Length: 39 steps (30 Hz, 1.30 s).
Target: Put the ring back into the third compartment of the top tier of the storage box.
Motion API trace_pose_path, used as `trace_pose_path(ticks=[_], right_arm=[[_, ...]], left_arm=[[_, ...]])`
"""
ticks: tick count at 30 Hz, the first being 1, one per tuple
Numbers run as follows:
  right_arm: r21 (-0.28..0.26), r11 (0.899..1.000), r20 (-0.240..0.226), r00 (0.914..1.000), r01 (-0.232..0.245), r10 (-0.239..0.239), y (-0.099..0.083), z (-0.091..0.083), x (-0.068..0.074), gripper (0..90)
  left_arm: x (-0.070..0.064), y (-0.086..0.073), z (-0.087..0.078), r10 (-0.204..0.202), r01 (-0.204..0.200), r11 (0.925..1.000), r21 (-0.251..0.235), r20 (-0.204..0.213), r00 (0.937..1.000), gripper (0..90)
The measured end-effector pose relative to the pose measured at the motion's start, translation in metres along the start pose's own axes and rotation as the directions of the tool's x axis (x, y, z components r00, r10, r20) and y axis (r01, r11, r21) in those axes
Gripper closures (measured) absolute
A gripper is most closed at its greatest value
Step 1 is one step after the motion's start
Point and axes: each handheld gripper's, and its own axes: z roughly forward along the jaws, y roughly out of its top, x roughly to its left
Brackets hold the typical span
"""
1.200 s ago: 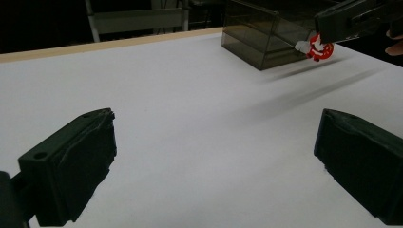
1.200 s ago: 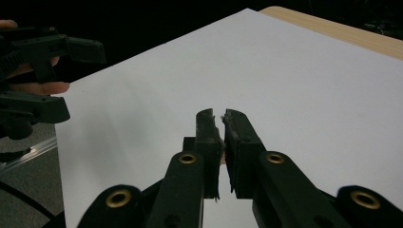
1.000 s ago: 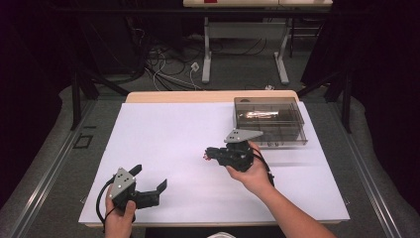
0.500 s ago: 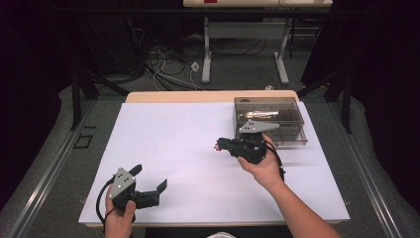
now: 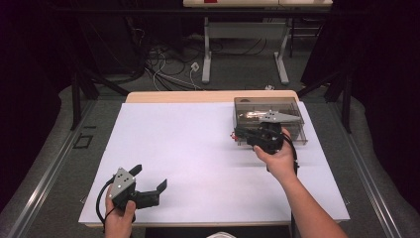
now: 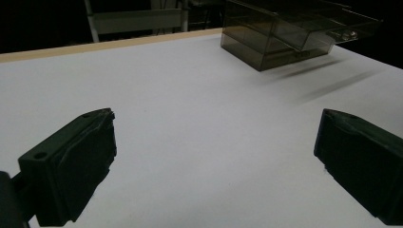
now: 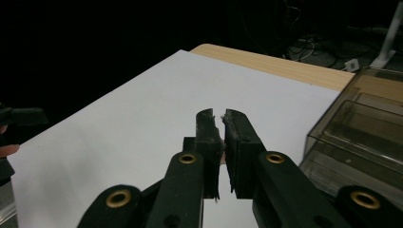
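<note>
A smoky see-through plastic drawer box (image 5: 247,105) stands at the table's far right. My right gripper (image 5: 237,133) hovers just in front of the box's left end, jaws pointing left. In the right gripper view the right gripper (image 7: 222,116) is shut on a small red object (image 7: 221,161), a sliver of which shows between the pads; the small red object (image 5: 232,135) also shows at the tips from above. My left gripper (image 5: 149,177) rests near the front left edge, wide open with nothing in it. The left gripper (image 6: 216,123) faces the box (image 6: 280,33), whose drawer sticks out.
A white sheet (image 5: 188,144) covers the tabletop, with a wooden strip (image 5: 198,96) along the far edge. The box (image 7: 361,137) lies close to the right of the right gripper's jaws. Beyond the table stand table legs and loose cables (image 5: 168,69) on a dark floor.
My right gripper has moved right and farther back, from mid-table to the box's front left corner, still shut on the red object. The left gripper has stayed put.
</note>
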Motion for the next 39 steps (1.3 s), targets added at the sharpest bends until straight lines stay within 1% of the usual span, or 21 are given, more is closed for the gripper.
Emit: trace_pose_path(ticks=[2,3,4,5,8,9,12,17,20,21,22,23,25,26,31,32,34,35,36,38,39], right_arm=[[-0.012,1.000,0.007,1.0000,-0.002,0.002,0.000,-0.001,-0.003,85.2],[-0.017,1.000,0.019,0.9998,-0.008,0.009,0.001,-0.004,-0.009,85.2],[-0.021,0.999,0.024,0.9994,-0.025,0.025,0.001,-0.006,-0.010,85.2],[-0.021,0.999,0.024,0.9994,-0.025,0.025,0.001,-0.006,-0.010,85.2],[-0.032,0.999,0.047,0.9982,-0.035,0.037,0.002,-0.011,-0.020,85.2],[-0.032,0.999,0.047,0.9982,-0.035,0.037,0.002,-0.011,-0.020,85.2],[-0.042,0.998,0.079,0.9960,-0.038,0.041,0.002,-0.015,-0.027,85.2],[-0.047,0.997,0.094,0.9938,-0.055,0.059,0.003,-0.020,-0.034,85.2],[-0.050,0.997,0.119,0.9906,-0.061,0.067,0.003,-0.025,-0.040,85.2],[-0.057,0.997,0.127,0.9901,-0.053,0.060,0.004,-0.026,-0.043,85.2],[-0.054,0.996,0.131,0.9885,-0.069,0.075,0.004,-0.028,-0.043,85.2],[-0.060,0.996,0.134,0.9881,-0.067,0.075,0.004,-0.029,-0.045,85.2],[-0.069,0.994,0.140,0.9853,-0.089,0.098,0.005,-0.032,-0.049,85.2],[-0.069,0.994,0.143,0.9850,-0.087,0.096,0.005,-0.034,-0.051,85.2],[-0.087,0.990,0.160,0.9799,-0.106,0.119,0.006,-0.040,-0.057,85.2],[-0.089,0.990,0.175,0.9773,-0.105,0.119,0.006,-0.043,-0.060,85.2],[-0.087,0.991,0.184,0.9760,-0.101,0.116,0.006,-0.045,-0.062,85.2],[-0.096,0.990,0.192,0.9741,-0.102,0.119,0.006,-0.046,-0.064,85.2],[-0.105,0.989,0.210,0.9698,-0.103,0.124,0.006,-0.050,-0.067,85.2],[-0.100,0.989,0.209,0.9693,-0.110,0.129,0.006,-0.052,-0.070,85.2],[-0.114,0.987,0.218,0.9662,-0.114,0.137,0.006,-0.055,-0.074,85.2]], left_arm=[[0.000,0.000,0.000,-0.001,0.001,1.0000,0.000,0.000,1.0000,0.4],[0.000,0.000,0.000,0.000,0.000,1.0000,0.000,0.000,1.0000,0.4],[0.000,0.000,0.000,0.000,0.000,1.0000,-0.001,0.001,1.0000,0.4],[0.000,0.000,0.000,0.000,0.000,1.0000,-0.001,0.001,1.0000,0.4],[0.000,0.000,0.000,0.002,-0.002,1.0000,0.001,0.001,1.0000,0.4],[0.000,0.000,0.000,0.002,-0.002,1.0000,0.001,0.001,1.0000,0.4],[0.000,0.000,0.000,0.002,-0.002,1.0000,0.000,0.001,1.0000,0.4],[0.000,0.000,0.000,0.003,-0.003,1.0000,0.001,0.002,1.0000,0.4],[0.000,0.000,0.000,0.003,-0.003,1.0000,0.000,0.002,1.0000,0.4],[0.000,0.000,0.000,0.003,-0.003,1.0000,0.001,0.002,1.0000,0.4],[0.000,0.000,0.000,0.003,-0.003,1.0000,0.001,0.002,1.0000,0.4],[0.000,0.000,0.000,0.003,-0.003,1.0000,0.001,0.002,1.0000,0.4],[0.000,0.000,0.000,0.003,-0.003,1.0000,0.001,0.002,1.0000,0.4],[0.000,0.000,0.000,0.004,-0.004,1.0000,0.001,0.002,1.0000,0.4],[0.000,0.000,0.000,0.002,-0.002,1.0000,0.000,0.002,1.0000,0.4],[0.000,0.000,0.000,0.002,-0.002,1.0000,0.000,0.002,1.0000,0.4],[0.000,0.000,0.000,0.003,-0.003,1.0000,0.001,0.002,1.0000,0.4],[0.000,0.000,0.000,0.004,-0.004,1.0000,0.001,0.002,1.0000,0.4],[0.000,0.000,0.000,0.004,-0.004,1.0000,0.001,0.002,1.0000,0.4],[0.000,0.000,0.000,0.004,-0.004,1.0000,0.000,0.002,1.0000,0.4],[0.000,0.000,0.000,0.003,-0.003,1.0000,0.000,0.002,1.0000,0.4]])
